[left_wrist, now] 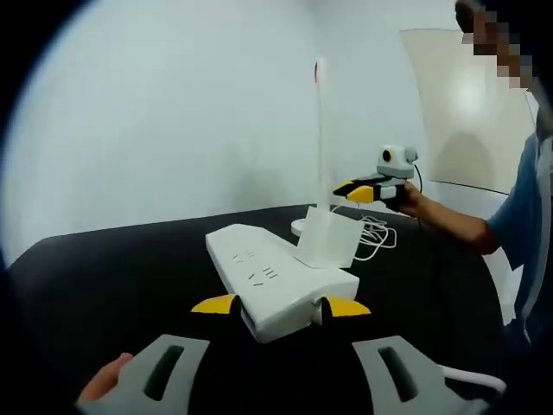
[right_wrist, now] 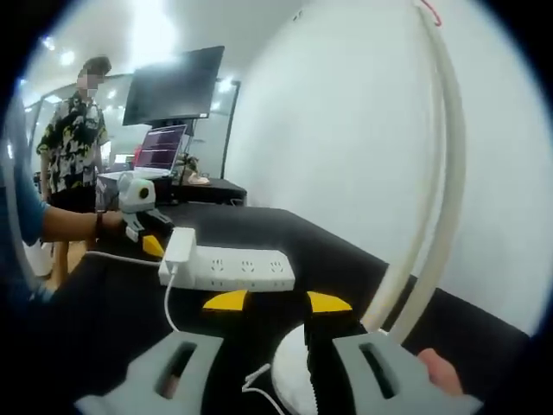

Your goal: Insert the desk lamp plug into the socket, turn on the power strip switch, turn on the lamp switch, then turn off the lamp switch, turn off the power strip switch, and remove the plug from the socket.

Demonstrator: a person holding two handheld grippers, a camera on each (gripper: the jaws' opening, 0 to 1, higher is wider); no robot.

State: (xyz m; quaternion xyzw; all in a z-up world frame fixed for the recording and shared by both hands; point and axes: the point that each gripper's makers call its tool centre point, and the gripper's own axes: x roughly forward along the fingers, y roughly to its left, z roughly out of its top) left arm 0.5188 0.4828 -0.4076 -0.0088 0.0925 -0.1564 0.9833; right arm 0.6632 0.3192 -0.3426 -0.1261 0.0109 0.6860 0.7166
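Left hand-held gripper (left_wrist: 281, 305) open, jaws astride near end of power strip (left_wrist: 276, 278), plug (left_wrist: 329, 239) seated in it. Right hand-held gripper (right_wrist: 276, 302) open above lamp base (right_wrist: 294, 380). Black desk (left_wrist: 121, 268), white wall (left_wrist: 155, 112), monitor (right_wrist: 173, 85) behind.

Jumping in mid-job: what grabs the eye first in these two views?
The white power strip on the black table, with a white plug adapter seated in it, sits between the left gripper fingers. In the right gripper view, the right gripper hovers at the lamp base, its white lamp arm arching overhead.
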